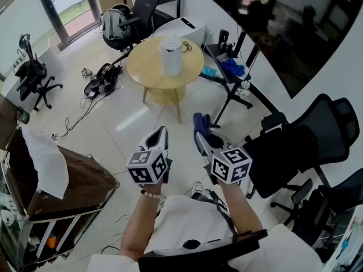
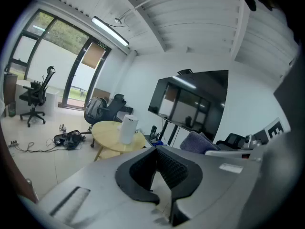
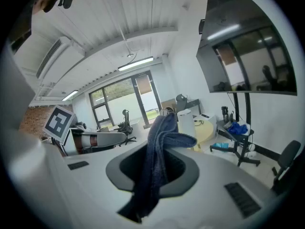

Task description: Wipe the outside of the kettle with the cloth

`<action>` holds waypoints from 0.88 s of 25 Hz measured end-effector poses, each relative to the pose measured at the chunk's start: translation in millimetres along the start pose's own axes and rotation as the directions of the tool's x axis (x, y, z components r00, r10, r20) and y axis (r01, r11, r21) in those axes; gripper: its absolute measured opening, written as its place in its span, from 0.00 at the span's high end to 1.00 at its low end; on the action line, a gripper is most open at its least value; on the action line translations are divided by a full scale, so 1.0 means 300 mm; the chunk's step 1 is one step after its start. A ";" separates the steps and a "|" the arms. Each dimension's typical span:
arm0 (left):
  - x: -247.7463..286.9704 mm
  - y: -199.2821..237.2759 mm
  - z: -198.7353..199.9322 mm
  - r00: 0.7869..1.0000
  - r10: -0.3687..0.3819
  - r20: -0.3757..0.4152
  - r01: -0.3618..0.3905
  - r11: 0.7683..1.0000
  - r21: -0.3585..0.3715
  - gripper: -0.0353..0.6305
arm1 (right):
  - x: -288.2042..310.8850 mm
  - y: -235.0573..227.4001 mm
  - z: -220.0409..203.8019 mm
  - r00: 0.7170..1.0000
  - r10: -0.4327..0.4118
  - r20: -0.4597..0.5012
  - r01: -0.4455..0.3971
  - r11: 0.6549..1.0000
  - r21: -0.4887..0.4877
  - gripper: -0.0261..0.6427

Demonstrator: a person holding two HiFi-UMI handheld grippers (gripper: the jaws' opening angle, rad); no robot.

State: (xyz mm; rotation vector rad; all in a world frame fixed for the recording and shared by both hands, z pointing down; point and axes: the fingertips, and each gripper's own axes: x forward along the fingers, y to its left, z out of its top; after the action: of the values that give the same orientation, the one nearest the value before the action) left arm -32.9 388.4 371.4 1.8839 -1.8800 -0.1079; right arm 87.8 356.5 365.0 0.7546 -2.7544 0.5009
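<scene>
The room is bright and evenly lit. Daylight comes through the windows at the head view's upper left and lays a pale glare patch on the glossy floor near the table. Shadows under the furniture are soft. A strip light glows on the ceiling in the left gripper view, and a second strip light in the right gripper view. The dark screen mirrors the room. The head view is sharp, with lines bowed toward its edges. Both gripper views are strongly fisheye, black at the corners, with a blurred near foreground. The white kettle is crisp; the cloth reads dark and slightly soft.
</scene>
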 end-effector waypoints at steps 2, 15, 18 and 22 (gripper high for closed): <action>0.009 -0.003 0.003 1.000 -0.001 0.000 0.001 1.000 0.000 0.95 | 0.003 -0.007 0.002 1.000 0.003 -0.001 -0.003 1.000 0.001 0.86; 0.080 -0.043 -0.002 1.000 0.013 -0.004 -0.013 1.000 0.001 0.95 | 0.005 -0.088 0.016 1.000 0.024 0.000 -0.024 1.000 0.016 0.86; 0.110 -0.060 0.001 1.000 0.020 -0.003 -0.020 1.000 0.004 0.95 | 0.006 -0.125 0.029 1.000 0.031 0.006 -0.031 0.999 0.021 0.86; 0.148 -0.087 0.008 0.999 0.033 0.001 -0.033 0.999 0.009 0.95 | 0.006 -0.173 0.046 0.999 0.045 0.010 -0.045 0.999 0.023 0.86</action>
State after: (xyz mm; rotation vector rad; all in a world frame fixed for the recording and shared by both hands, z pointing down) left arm -7.3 343.7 371.3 1.8577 -1.9147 -0.0899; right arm 111.9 308.5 366.7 0.7038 -2.7845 0.5398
